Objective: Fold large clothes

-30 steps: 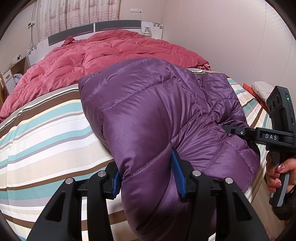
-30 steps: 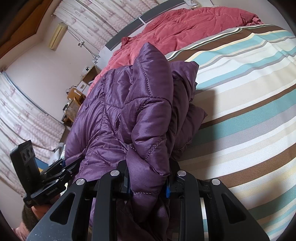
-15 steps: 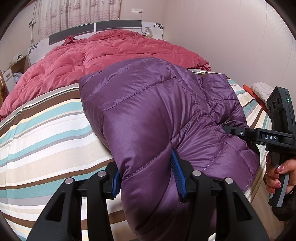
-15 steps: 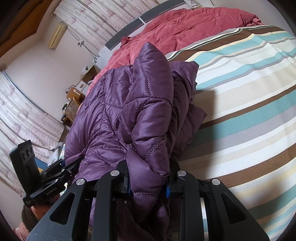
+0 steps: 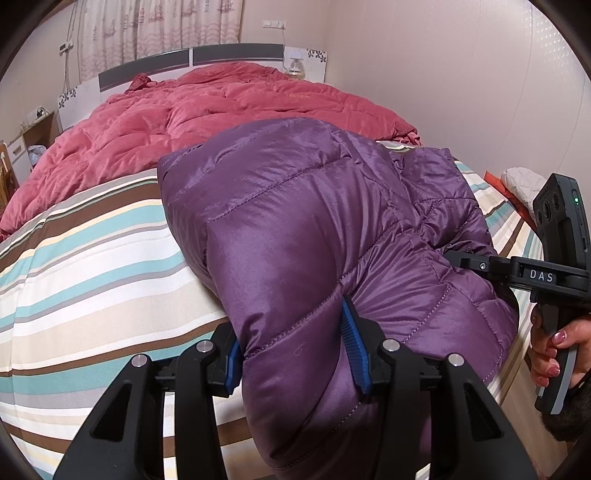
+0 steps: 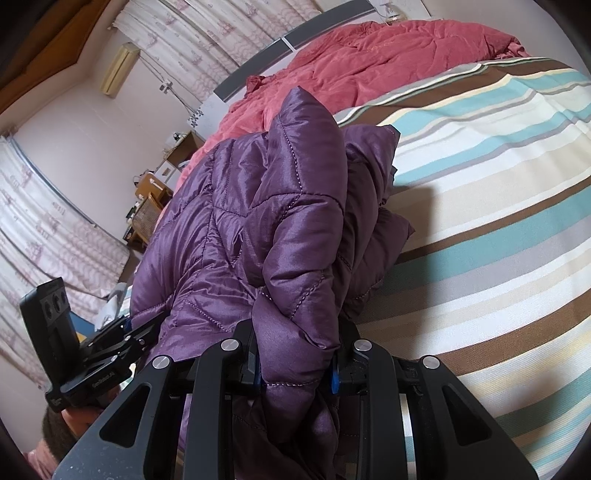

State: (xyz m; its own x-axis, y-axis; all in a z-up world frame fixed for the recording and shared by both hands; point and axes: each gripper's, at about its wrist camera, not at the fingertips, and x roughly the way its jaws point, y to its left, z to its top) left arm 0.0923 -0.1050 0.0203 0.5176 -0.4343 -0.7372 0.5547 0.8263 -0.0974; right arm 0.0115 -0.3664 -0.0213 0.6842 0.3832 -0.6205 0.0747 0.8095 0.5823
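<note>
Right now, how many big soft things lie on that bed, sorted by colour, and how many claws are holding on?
Purple jacket: 1
Red quilt: 1
Striped sheet: 1
Claws gripping the jacket: 2, left claw, right claw
Total: 5

Bedroom, plain pinkish walls. Bed covered by a striped sheet in teal, brown, cream and white; a crumpled red quilt is bunched at the head end. Grey-and-white headboard stands against the far wall. Patterned pale curtains hang behind it, more curtains along the side wall. Wall air conditioner sits high near the ceiling. Wooden furniture beside the bed, possibly a chair or small table. Warm indoor light.
</note>
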